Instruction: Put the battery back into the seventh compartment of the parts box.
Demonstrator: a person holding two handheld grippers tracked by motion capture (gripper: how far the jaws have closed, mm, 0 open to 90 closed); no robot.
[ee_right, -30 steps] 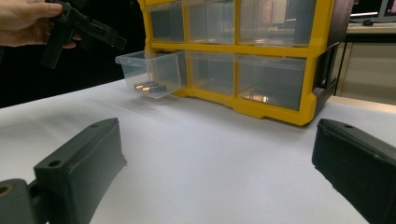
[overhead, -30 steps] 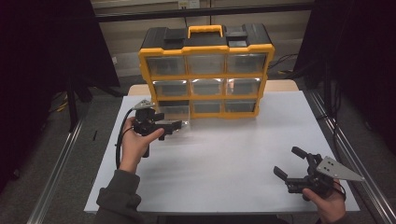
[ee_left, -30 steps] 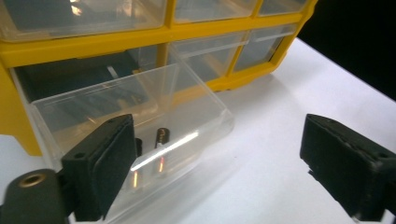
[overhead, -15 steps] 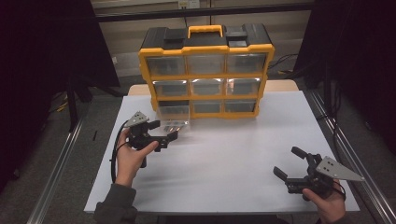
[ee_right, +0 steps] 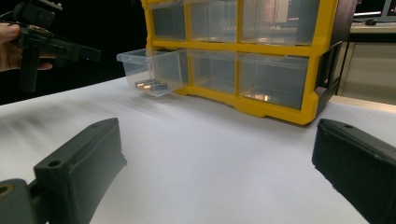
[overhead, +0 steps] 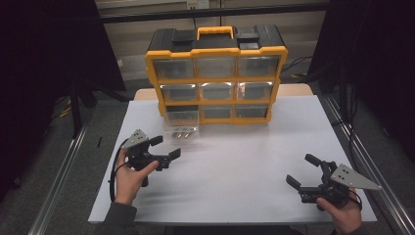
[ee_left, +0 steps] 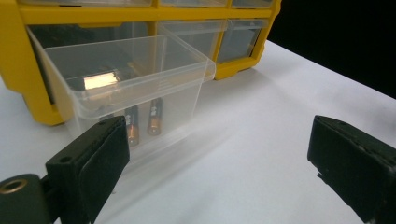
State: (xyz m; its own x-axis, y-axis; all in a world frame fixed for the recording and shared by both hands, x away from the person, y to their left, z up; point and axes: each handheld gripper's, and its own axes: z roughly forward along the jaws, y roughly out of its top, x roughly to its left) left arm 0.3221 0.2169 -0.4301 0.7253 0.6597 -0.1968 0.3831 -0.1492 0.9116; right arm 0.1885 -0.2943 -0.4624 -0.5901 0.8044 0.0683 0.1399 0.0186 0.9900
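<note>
Left tool (overhead: pixel 164 148) wide, empty, just opened further, near pulled-out drawer (ee_left: pixel 126 79); batteries (ee_left: pixel 142 119) inside. Careless bump could yank drawer off its slot.

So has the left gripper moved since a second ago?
Yes. In the high view the left gripper has drawn back from the pulled-out drawer of the yellow organizer, toward the table's near edge, jaws open and empty.

High view overhead; tongs views low — all share drawer (overhead: pixel 182 118).
</note>
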